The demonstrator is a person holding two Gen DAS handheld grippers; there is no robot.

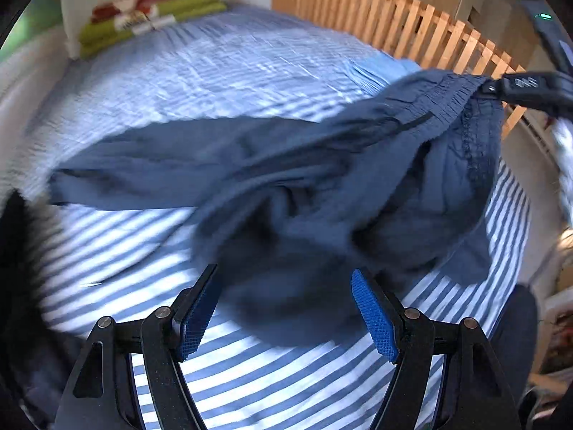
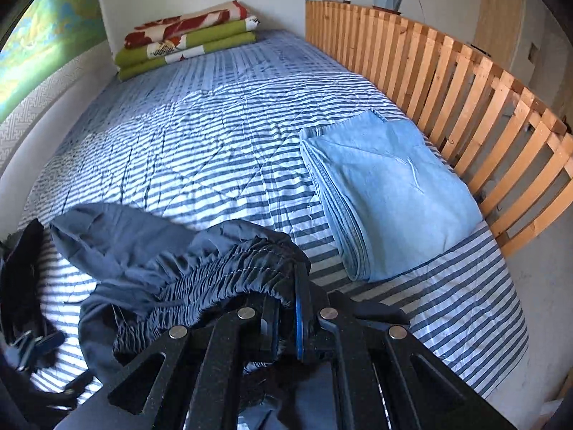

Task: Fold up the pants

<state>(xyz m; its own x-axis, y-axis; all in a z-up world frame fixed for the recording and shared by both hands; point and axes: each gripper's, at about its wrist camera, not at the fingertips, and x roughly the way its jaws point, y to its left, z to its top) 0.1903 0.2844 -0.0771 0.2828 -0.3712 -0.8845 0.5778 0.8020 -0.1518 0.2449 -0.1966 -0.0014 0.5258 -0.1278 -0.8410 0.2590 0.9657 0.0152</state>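
The right gripper (image 2: 292, 317) is pinching the pants (image 1: 286, 179) by the waistband to lift them off the bed (image 2: 215, 136) (left gripper (image 1: 286, 308) is hanging open, empty).

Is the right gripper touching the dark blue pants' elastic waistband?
Touching. In the right wrist view the right gripper has its jaws shut on the gathered waistband of the dark blue pants; the left wrist view shows the same pinch.

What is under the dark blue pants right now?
The striped bedspread shows under the dark blue pants, whose waistband the right gripper pinches. Whatever lies beneath the bunched middle is covered.
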